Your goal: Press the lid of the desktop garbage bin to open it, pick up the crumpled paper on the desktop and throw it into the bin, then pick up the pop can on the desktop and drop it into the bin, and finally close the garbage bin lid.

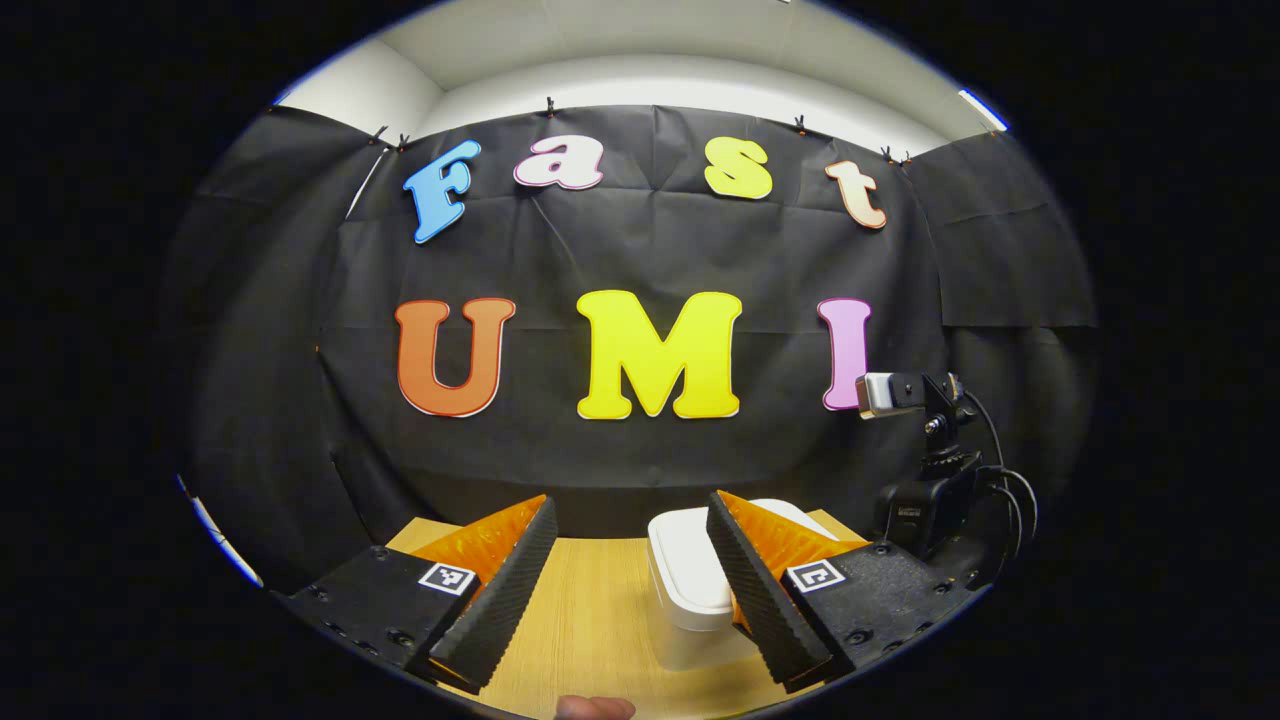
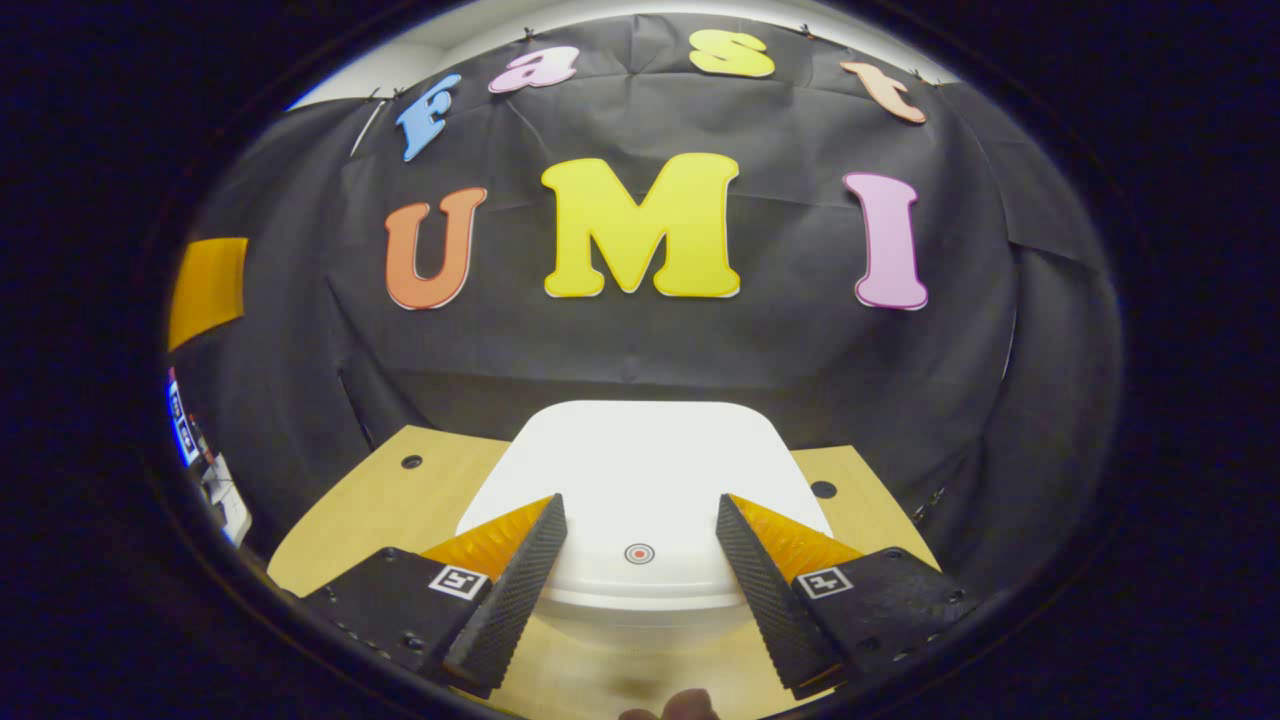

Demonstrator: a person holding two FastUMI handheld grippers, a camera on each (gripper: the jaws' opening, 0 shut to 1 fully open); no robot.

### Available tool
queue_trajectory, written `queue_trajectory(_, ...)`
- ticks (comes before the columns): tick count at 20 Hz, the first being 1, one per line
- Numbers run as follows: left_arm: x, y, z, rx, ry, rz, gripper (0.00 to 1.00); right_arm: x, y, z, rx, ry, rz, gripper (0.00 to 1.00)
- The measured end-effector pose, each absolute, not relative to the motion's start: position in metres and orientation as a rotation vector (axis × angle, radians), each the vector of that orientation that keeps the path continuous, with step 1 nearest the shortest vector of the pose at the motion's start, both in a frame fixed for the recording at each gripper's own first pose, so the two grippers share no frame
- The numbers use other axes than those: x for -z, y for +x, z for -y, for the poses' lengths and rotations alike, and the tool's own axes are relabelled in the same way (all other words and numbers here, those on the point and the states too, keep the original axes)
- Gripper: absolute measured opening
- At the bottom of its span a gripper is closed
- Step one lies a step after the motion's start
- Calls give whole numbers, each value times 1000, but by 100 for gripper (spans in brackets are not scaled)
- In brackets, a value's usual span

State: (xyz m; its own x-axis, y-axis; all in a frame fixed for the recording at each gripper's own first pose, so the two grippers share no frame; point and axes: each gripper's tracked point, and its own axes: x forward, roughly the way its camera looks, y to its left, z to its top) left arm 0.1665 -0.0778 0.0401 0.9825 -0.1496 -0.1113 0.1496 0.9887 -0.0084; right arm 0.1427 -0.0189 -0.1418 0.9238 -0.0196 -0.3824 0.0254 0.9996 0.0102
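So in the left gripper view, the left gripper [image 1: 632, 530] hangs over the wooden desktop [image 1: 590, 620] with its jaws wide apart and nothing between them, just bare wood in the gap. A bit right of centre sits the white garbage bin [image 1: 685, 580], lid down, partly hidden behind the gripper's right finger. It stands near the back edge of the desk, close to the black cloth wall [image 1: 640, 250]. Further right, the right gripper [image 1: 935, 480] shows up just past the bin, a dark body with a small silver camera on top and cables looping off it; can't tell from here how its jaws stand. A fingertip [image 1: 595, 708] pokes in at the bottom edge.

Over in the right gripper view, the right gripper [image 2: 640, 525] is right above the bin [image 2: 650, 470], looking down on the closed lid [image 2: 640, 460]. Its jaws are spread apart too, gripping nothing, and the small red ring mark [image 2: 639, 553] on the lid's front sits between the two fingers. Whether they actually touch the lid, hard to say. Desktop [image 2: 400, 510] shows on both sides of the bin.
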Motion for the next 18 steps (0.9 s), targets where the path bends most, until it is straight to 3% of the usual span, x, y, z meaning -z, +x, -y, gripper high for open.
queue_trajectory(4,-37,180,88,156,-12,-133,97,134,128,15,-12,-3,-400,95)
queue_trajectory(13,-62,170,102,158,-60,-98,96,12,87,29,-27,-145,-112,96)
queue_trajectory(18,-89,156,92,153,-64,-42,97,-16,57,34,5,-134,-46,95)
